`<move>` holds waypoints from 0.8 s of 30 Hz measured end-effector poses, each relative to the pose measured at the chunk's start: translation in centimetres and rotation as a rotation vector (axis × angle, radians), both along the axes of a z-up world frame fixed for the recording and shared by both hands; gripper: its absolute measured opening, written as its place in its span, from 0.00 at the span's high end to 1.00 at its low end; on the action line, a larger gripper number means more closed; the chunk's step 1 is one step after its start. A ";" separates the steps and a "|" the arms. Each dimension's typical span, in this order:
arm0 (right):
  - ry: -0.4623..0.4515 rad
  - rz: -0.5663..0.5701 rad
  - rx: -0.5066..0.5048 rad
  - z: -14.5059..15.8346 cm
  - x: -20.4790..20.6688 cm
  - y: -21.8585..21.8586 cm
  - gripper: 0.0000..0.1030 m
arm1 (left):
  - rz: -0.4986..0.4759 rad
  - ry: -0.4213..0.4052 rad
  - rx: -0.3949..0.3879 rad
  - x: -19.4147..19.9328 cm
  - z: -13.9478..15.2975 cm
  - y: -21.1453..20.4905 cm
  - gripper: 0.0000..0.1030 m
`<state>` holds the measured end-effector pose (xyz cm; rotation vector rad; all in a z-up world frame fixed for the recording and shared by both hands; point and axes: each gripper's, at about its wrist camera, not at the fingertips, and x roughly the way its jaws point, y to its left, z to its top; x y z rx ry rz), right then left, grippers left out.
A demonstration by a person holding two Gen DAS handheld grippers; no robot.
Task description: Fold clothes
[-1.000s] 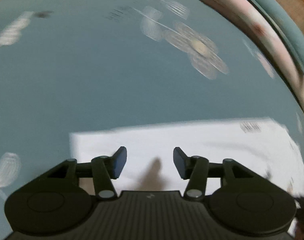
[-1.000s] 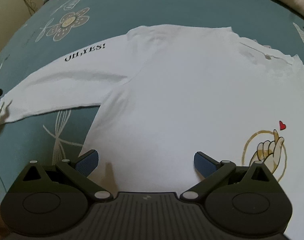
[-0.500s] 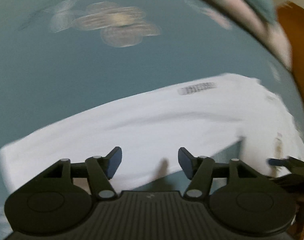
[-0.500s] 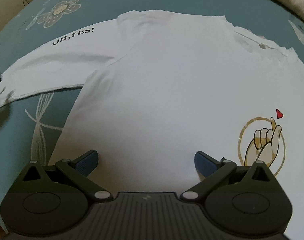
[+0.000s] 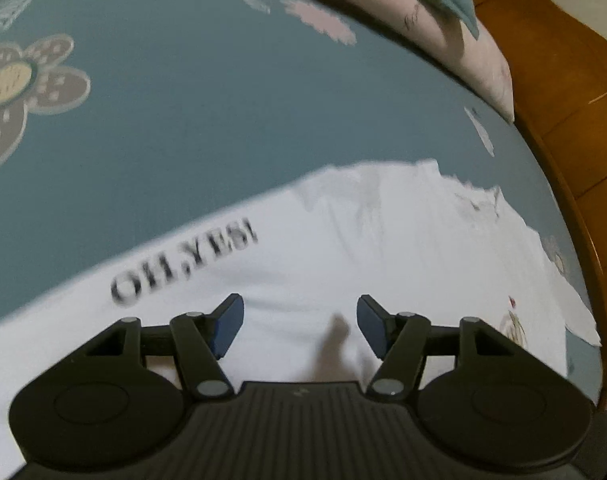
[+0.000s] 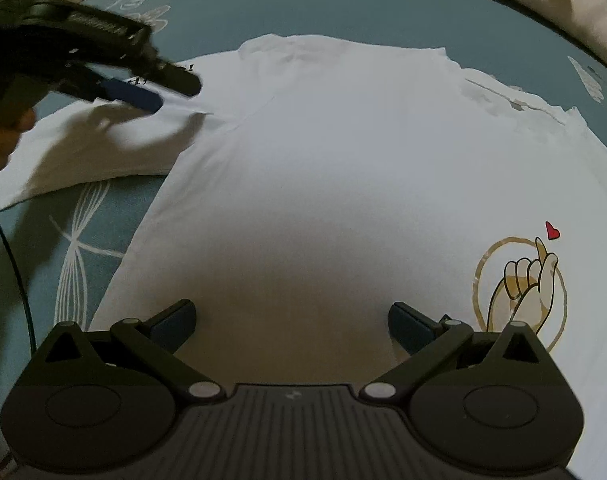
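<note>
The bed [image 6: 231, 12], in teal floral cover, carries my white shirt [image 6: 343, 160], spread flat with one sleeve [image 6: 83, 152] out to the side. A wooden headboard [image 5: 563, 120] stands past the pillows [image 5: 443, 24]. My left tongs [image 5: 299, 324] hang over the sleeve near its black lettering [image 5: 183, 268], jaws moderately apart after just opening, nothing between them. My right tongs [image 6: 291, 324] hover over the shirt's lower body, jaws wide and empty, beside the hand print [image 6: 519, 284] and small red heart [image 6: 551, 232].
</note>
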<state>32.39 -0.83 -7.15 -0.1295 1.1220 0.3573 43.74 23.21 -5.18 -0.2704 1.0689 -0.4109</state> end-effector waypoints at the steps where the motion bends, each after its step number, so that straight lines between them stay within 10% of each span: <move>1: -0.006 0.004 -0.001 0.0 -0.1 0.0 0.00 | 0.010 -0.008 0.010 0.6 0.0 0.0 0.38; 13: -0.014 0.016 0.020 -0.1 0.0 -0.1 0.00 | -0.143 -0.023 0.035 3.3 1.5 -6.8 0.30; 24: -0.013 0.063 0.044 0.0 -0.3 -0.7 0.00 | -0.034 -0.072 0.114 3.5 3.5 -5.1 0.30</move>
